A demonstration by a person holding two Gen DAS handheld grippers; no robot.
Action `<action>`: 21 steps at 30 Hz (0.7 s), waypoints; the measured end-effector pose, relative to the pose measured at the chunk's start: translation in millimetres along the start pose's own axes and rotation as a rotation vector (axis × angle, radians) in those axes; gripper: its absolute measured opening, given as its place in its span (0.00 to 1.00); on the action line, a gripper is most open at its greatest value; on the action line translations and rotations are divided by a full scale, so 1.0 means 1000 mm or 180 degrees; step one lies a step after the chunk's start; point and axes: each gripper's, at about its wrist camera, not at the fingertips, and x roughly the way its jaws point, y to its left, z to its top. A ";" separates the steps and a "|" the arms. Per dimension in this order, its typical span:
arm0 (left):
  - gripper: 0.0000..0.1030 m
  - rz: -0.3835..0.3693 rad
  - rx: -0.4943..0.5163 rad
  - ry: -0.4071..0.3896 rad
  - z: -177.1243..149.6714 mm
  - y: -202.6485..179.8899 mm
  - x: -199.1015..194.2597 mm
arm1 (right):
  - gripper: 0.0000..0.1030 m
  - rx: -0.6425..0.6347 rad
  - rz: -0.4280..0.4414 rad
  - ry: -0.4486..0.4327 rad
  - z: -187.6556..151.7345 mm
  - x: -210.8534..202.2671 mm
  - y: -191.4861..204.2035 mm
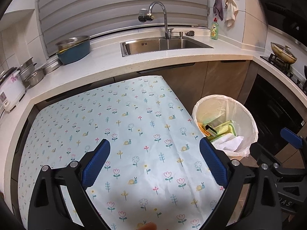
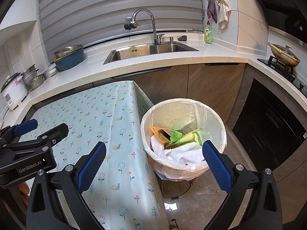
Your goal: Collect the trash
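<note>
A white-lined trash bin (image 2: pixel 214 118) (image 1: pixel 247 115) stands on the floor to the right of a table with a flowered cloth (image 1: pixel 115 124) (image 2: pixel 99 118). Inside lie white paper towels (image 2: pixel 184 153), green wrappers (image 2: pixel 180 137), an orange comb-like piece (image 2: pixel 158 134) and a small metal tin (image 2: pixel 165 135). My left gripper (image 1: pixel 155 162) is open above the cloth, with nothing between its blue pads. My right gripper (image 2: pixel 154 164) is open too, straddling the table's edge and the near rim of the bin, and it holds nothing. The left gripper (image 2: pixel 41 128) also shows at the left of the right wrist view.
A kitchen counter (image 1: pixel 107 63) runs along the back with a steel sink (image 1: pixel 163 45), tap, blue pot (image 1: pixel 73 48), steel bowls and a rice cooker (image 1: pixel 10 90). A dish-soap bottle (image 2: pixel 208 32) stands right of the sink. A stove with a lidded pan (image 2: pixel 284 54) and a dark oven front (image 2: pixel 268 134) lie on the right.
</note>
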 end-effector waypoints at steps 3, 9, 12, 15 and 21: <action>0.87 0.0010 -0.0030 0.0028 -0.003 0.002 0.002 | 0.94 -0.0012 -0.0002 0.0012 -0.002 0.001 0.000; 0.87 0.0028 -0.0056 0.0067 -0.008 0.001 0.007 | 0.94 -0.0077 -0.0020 0.0031 -0.006 0.001 0.000; 0.87 0.0040 -0.0060 0.0082 -0.010 -0.001 0.008 | 0.94 -0.0085 -0.0034 0.0042 -0.007 0.001 0.000; 0.87 0.0048 -0.0073 0.0097 -0.011 -0.003 0.010 | 0.94 -0.0095 -0.0043 0.0063 -0.008 0.002 -0.002; 0.87 0.0056 -0.0055 0.0112 -0.011 -0.007 0.010 | 0.94 -0.0113 -0.0048 0.0119 -0.012 0.005 -0.005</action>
